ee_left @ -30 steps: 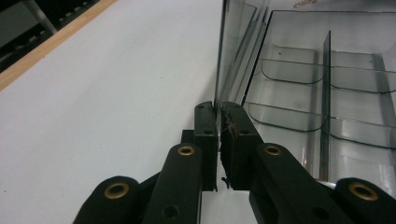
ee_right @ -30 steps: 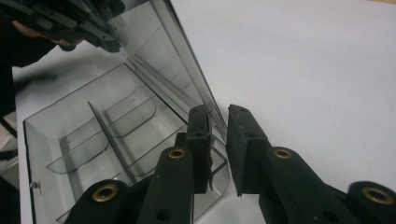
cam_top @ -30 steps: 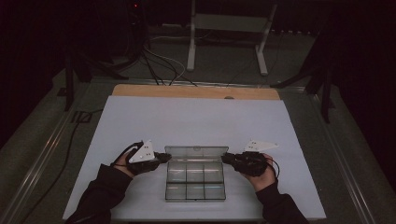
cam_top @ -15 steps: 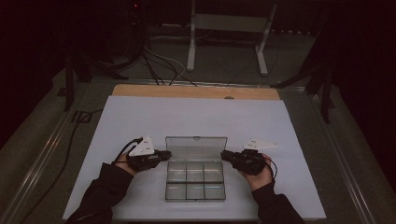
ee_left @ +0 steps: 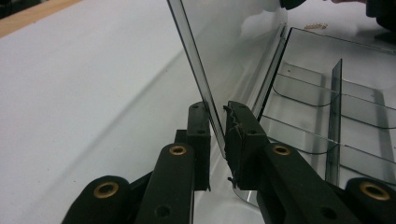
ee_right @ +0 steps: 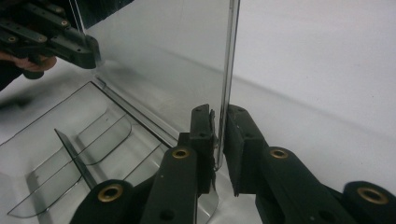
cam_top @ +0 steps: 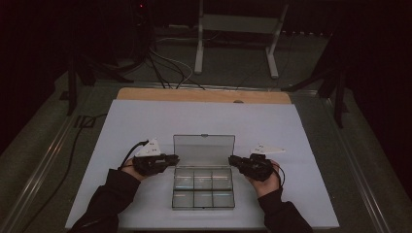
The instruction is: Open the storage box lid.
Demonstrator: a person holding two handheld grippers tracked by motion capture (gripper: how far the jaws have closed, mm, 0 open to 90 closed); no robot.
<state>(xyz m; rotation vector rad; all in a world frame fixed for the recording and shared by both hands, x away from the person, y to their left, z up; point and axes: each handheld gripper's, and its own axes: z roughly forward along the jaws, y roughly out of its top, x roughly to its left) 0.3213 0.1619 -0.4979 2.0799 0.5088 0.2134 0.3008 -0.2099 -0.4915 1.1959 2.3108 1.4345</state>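
Note:
A clear plastic compartment box (cam_top: 203, 206) lies on the white sheet with its lid (cam_top: 204, 149) standing up at the far side. My left gripper (cam_top: 176, 158) is at the lid's left edge. In the left gripper view its jaws (ee_left: 217, 114) straddle the thin lid (ee_left: 233, 42); they have just been opening and a slim gap shows beside the plastic. My right gripper (cam_top: 230, 159) is at the lid's right edge. In the right gripper view it (ee_right: 218, 116) is shut on that edge of the lid (ee_right: 163, 51). The divided tray (ee_right: 70, 154) holds nothing.
The white sheet (cam_top: 121, 126) covers the table, with a wooden strip (cam_top: 204, 95) along its far edge. A cable (cam_top: 128, 154) trails from the left gripper. Beyond the table stand a white frame (cam_top: 233, 29) and floor cables (cam_top: 165, 63).
The lid has swung up from a low tilt to nearly upright. Both grippers stayed on its side edges and shifted slightly inward with it.

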